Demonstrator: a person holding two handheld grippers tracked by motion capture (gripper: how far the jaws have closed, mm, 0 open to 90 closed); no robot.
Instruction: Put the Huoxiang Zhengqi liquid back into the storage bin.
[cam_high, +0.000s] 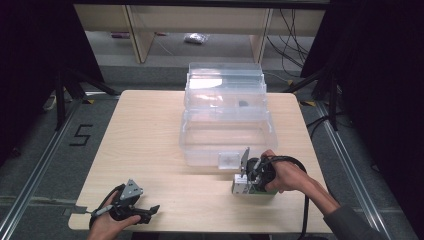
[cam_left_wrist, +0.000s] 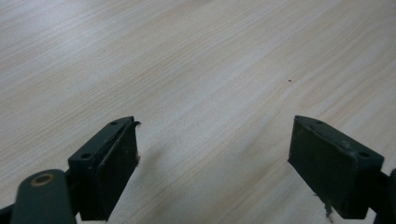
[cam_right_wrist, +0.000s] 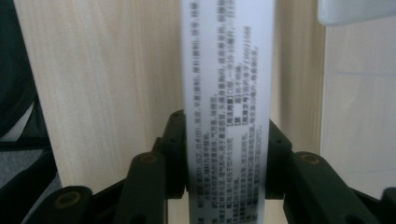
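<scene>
A long white carton (cam_right_wrist: 224, 70) with small black print runs up the middle of the right gripper view. My right gripper (cam_right_wrist: 226, 135) is shut on its near end, one jaw on each long side. From above, the carton (cam_high: 246, 188) looks white and green and lies on the wooden table (cam_high: 150, 130), just in front of a clear plastic bin (cam_high: 186, 145). A hand holds the right gripper (cam_high: 250, 181) over it. My left gripper (cam_high: 151, 210) rests at the table's front left corner. Its jaws (cam_left_wrist: 215, 135) stand wide open over bare wood.
The bin's clear lid (cam_high: 225, 82) stands up behind it, and a small dark item (cam_high: 243, 104) lies inside near the back. A white label (cam_high: 229, 160) is on the bin's front wall. A corner of the bin (cam_right_wrist: 355, 9) shows beyond the carton.
</scene>
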